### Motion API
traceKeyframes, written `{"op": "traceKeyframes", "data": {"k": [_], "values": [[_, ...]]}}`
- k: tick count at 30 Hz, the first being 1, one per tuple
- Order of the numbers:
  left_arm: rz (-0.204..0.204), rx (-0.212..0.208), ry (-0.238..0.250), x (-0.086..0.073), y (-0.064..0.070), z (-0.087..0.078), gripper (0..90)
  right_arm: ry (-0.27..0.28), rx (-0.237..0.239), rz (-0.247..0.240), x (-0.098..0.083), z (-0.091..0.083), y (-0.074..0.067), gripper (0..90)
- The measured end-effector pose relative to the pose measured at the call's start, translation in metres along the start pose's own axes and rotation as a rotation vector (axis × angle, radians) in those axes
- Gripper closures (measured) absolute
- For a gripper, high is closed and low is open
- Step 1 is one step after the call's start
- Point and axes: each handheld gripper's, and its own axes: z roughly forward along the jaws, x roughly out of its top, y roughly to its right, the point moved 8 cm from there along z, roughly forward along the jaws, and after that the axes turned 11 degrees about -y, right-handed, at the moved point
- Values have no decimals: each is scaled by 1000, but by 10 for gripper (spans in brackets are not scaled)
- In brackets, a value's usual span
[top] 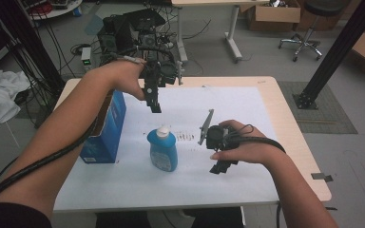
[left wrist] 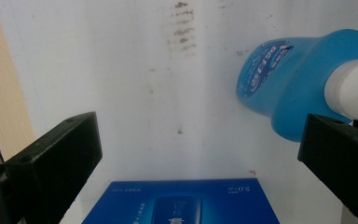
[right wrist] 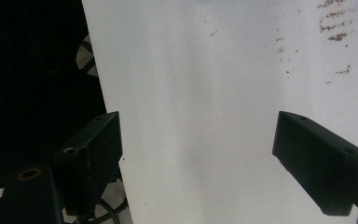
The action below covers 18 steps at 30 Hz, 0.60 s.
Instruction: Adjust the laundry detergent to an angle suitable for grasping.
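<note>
The left gripper (top: 154, 102) hangs wide open above the blue box (top: 105, 128), grasping nothing; the blue bottle (top: 162, 148) stands just right of the box. The right gripper (top: 221, 166) is open too, empty, over the white mat (top: 247, 118).

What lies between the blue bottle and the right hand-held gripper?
Bare white mat with brown smudges between the blue bottle and right hand-held gripper, per the high view.

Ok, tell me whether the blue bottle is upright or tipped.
Upright. The blue bottle stands on its base on the white mat, white cap on top, beside the blue box.
</note>
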Motion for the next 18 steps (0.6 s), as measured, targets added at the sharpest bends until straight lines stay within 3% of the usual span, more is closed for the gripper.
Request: {"op": "traceKeyframes", "data": {"k": [18], "values": [[18,-2,10,3,-2,4,1,-7,9,7,0,4,2,161]]}}
